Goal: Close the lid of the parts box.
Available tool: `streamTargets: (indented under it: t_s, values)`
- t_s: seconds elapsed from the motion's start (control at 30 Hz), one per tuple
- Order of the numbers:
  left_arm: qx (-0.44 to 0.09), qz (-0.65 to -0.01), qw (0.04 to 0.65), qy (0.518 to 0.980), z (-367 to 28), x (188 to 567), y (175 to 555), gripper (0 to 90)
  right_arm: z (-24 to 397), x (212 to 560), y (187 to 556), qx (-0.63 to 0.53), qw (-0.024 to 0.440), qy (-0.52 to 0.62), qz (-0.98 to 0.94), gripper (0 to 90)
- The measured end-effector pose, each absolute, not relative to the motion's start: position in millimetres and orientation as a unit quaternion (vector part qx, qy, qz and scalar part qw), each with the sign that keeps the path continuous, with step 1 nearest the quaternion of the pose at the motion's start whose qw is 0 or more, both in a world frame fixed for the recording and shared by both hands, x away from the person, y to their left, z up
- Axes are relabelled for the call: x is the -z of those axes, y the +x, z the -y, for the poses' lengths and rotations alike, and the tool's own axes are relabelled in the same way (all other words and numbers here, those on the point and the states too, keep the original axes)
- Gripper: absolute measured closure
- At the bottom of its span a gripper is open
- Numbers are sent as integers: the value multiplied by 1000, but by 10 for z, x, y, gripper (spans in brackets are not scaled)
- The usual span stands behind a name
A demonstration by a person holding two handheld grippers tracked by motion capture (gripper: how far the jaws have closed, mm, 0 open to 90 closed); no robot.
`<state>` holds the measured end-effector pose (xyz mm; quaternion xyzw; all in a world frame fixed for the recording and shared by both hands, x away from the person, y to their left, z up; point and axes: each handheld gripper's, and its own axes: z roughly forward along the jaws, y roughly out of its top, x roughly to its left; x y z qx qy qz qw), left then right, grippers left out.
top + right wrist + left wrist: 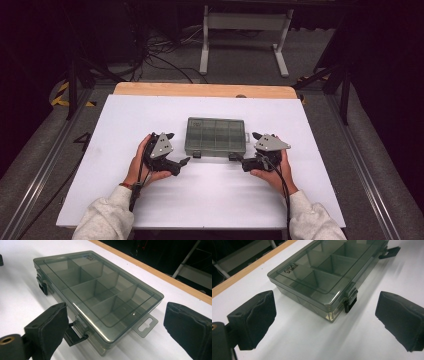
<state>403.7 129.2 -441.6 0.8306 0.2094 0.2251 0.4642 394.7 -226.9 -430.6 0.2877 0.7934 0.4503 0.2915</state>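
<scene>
A: Where's the box (216,136) sitting rn?

B: It's lying flat in the middle of the white table (125,120), lid up; it's between the two hands, w/ its front edge facing the person.

A: And the tongs, what are they doing?

B: Both are gaping wide, w/ nothing pinched; the left gripper (181,163) is waiting just beside the left clasp (349,302), and the right gripper (237,159) is sitting at the right clasp (75,336). In the left gripper view the pads (254,320) are standing well apart w/ only bare table between them; the box is lying a bit ahead. In the right gripper view one pad (48,327) is right next to the clasp; can't tell if it's touching.

A: Is the lid staying shut?

B: Looks that way; it's lying flat on the box, no gap showing. The black clasps are sticking out and down, so I'm guessing they're flipped loose, but that's a guess; it's too small to be sure.

A: Anything inside?

B: Nope; all the little slots are looking bare thru the smoky lid.

A: So how far along, d'you think?

B: Early-ish, I'm thinking; clasps prob done, lid not lifted yet. What's left is getting a grip on the lid edge and swinging it up; one hand may be needing to hold the box down.
</scene>
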Motion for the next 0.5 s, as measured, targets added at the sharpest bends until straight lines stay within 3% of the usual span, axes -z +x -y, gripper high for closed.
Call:
streamTargets:
  t_s: [0.5]
  values:
    - [-243,-194,482,819,-1441,4302,3901,50,2316,4179,3803,-451,322,278,-785,109]
